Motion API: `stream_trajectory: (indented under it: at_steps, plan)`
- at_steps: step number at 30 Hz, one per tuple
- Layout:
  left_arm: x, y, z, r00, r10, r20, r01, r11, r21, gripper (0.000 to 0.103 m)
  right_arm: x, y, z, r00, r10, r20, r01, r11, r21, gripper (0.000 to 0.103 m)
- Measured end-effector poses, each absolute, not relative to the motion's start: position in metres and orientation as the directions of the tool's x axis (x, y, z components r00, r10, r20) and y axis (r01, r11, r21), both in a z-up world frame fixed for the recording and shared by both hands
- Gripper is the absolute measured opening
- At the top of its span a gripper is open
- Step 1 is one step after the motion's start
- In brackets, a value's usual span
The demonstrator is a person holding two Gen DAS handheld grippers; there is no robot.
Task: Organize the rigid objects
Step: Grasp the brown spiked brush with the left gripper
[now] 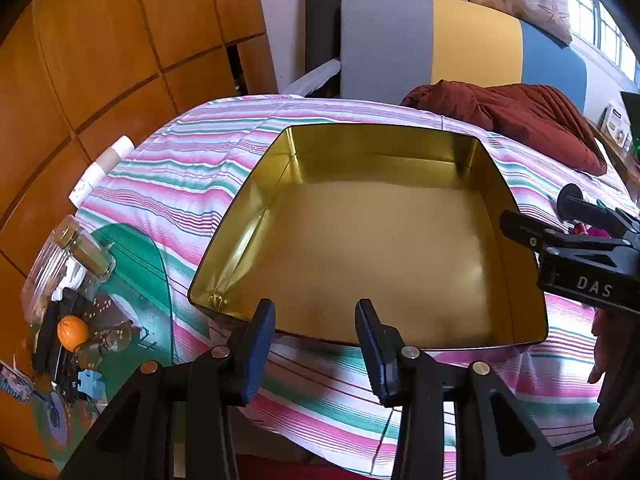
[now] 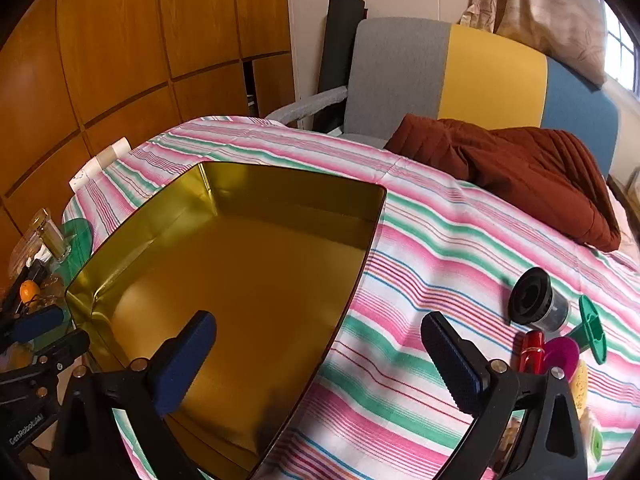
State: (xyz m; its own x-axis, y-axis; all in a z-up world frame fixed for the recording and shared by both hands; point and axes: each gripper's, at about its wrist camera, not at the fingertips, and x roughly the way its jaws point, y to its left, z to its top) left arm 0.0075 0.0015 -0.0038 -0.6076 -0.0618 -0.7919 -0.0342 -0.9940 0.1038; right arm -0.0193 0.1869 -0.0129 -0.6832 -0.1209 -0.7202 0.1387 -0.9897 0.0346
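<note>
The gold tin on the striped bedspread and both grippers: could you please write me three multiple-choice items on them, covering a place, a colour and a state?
1. Where does the black-capped jar lie?
A. Inside the gold tin
B. On the striped bedspread, right of the tin
C. On the glass side table

2. What colour is the blanket by the headboard?
A. Dark red
B. Green
C. White

3. What does the gold tin hold?
A. A jar
B. Toys
C. Nothing

Answers:
1. B: it rests on the striped bedspread, apart from the tin.
2. A: its folds are dark red.
3. C: only bare gold floor shows; left gripper and right gripper have open, empty jaws.
</note>
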Motion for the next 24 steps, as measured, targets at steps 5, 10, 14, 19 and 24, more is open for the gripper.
stream_trajectory:
  at_steps: [5, 10, 14, 19, 24]
  plan:
    - [0.011, 0.003, -0.001, -0.613, -0.040, -0.789, -0.054, -0.994, 0.092, 0.042, -0.015, 0.189, -0.002, -0.726, -0.088, -0.682, 0.119, -0.993, 0.002, 0.103]
    - [0.012, 0.002, 0.000, -0.603, 0.007, -0.798, -0.084, -0.995, 0.055, 0.042, -0.015, 0.192, 0.016, -0.738, -0.027, -0.675, 0.087, -0.995, -0.055, 0.103]
    - [0.014, 0.002, -0.002, -0.587, 0.087, -0.805, -0.122, -0.992, -0.018, 0.042, -0.004, 0.213, 0.030, -0.719, -0.048, -0.694, 0.070, -0.998, -0.003, 0.103]
    - [0.022, 0.014, -0.008, -0.544, 0.245, -0.803, -0.245, -0.961, -0.127, 0.042, 0.027, 0.271, 0.036, -0.761, 0.105, -0.640, -0.103, -0.994, -0.040, 0.103]
    - [0.039, 0.049, -0.007, -0.547, 0.284, -0.788, -0.394, -0.917, -0.057, 0.042, 0.044, 0.357, 0.023, -0.719, 0.274, -0.639, -0.345, -0.939, -0.015, 0.103]
